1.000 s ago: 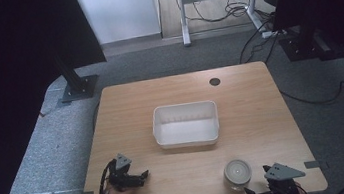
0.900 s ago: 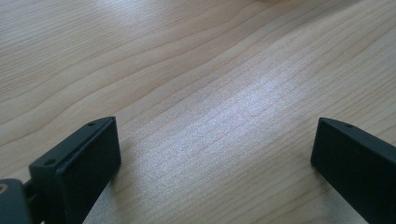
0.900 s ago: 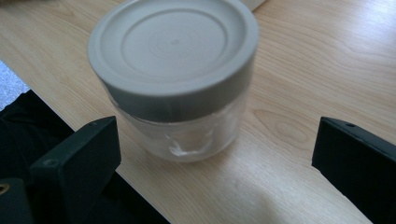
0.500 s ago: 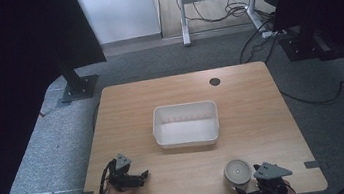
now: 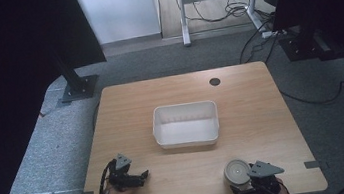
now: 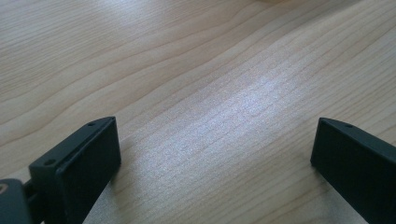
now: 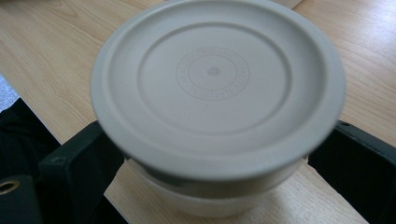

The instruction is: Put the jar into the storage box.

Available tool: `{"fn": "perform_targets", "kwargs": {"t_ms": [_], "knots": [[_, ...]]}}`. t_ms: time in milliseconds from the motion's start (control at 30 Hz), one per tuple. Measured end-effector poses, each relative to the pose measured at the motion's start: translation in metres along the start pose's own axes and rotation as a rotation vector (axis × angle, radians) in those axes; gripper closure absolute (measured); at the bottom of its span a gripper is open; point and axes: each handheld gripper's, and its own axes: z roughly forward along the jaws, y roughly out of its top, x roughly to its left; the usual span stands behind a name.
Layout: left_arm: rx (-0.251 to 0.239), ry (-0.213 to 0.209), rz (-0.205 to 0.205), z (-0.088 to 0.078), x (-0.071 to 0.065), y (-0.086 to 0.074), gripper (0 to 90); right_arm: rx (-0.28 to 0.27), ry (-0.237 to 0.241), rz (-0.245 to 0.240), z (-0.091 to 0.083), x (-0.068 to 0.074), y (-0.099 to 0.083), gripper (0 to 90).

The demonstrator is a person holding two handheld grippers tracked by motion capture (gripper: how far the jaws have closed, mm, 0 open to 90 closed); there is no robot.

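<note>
High view shows the wooden table (image 5: 263,115) with a white tray (image 5: 185,124) in the middle of the frame. My round tub with a lid (image 5: 237,171) sits low in the frame, right of the middle, close to the table's near edge. My right claw (image 5: 254,181) is just below it.

Right gripper view shows the tub (image 7: 215,93) big in the middle, with one black jaw at lower left and one at lower right. The jaws are spread wide, one on each side of the tub. I cannot tell if they touch it yet.

The tub looks like light, stiff plastic. I think it is smooth and may slip. I would squeeze the side wall under the lid's rim, not the lid.

My left claw (image 5: 132,178) rests at lower left. Its jaws are spread wide over bare wood, holding nothing.
</note>
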Motion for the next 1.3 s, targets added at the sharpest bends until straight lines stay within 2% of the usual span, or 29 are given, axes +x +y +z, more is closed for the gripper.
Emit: {"fn": "perform_targets", "kwargs": {"t_ms": [333, 467, 700, 1300], "knots": [[0.000, 0.000, 0.000, 0.000, 0.000, 0.000, 1.3, -0.009, -0.011, -0.025, 0.011, 0.004, 0.007, 8.4], [0.000, 0.000, 0.000, 0.000, 0.000, 0.000, 1.3, 0.003, -0.026, -0.020, 0.011, 0.005, 0.008, 8.8], [0.000, 0.000, 0.000, 0.000, 0.000, 0.000, 1.3, 0.015, -0.062, -0.039, 0.010, 0.009, 0.012, 9.0], [0.000, 0.000, 0.000, 0.000, 0.000, 0.000, 1.3, -0.003, -0.068, -0.040, 0.013, 0.010, 0.032, 9.0]]}}
